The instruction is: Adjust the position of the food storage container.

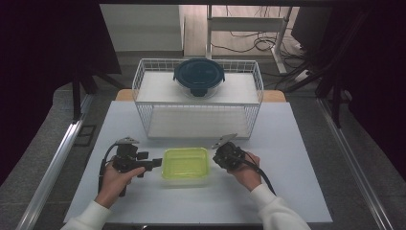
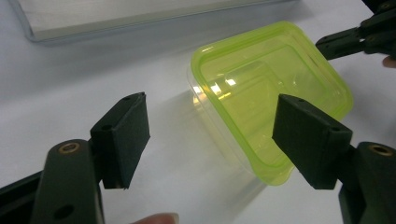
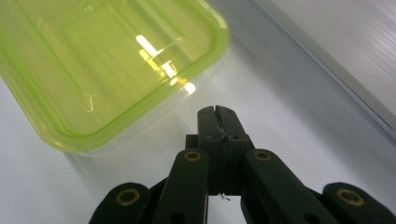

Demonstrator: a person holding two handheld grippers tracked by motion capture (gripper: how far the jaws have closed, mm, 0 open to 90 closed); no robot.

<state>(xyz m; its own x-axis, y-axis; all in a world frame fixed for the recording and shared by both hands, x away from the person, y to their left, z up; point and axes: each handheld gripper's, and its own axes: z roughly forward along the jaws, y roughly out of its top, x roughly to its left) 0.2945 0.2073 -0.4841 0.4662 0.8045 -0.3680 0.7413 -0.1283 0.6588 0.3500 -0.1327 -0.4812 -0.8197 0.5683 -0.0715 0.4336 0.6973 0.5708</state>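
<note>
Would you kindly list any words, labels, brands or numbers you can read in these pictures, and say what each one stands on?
None can be read: the yellow-green container, the dark round lidded container, the wire basket and both grippers bear no legible text in the high view or the gripper views.

L tool (image 2: 210, 140) agape, R tool (image 3: 217, 116) clamped

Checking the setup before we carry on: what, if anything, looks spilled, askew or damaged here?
Nothing stands out. The yellow-green lidded container sits flat and closed on the table; the dark-lidded glass container rests upright on the wire rack.
</note>
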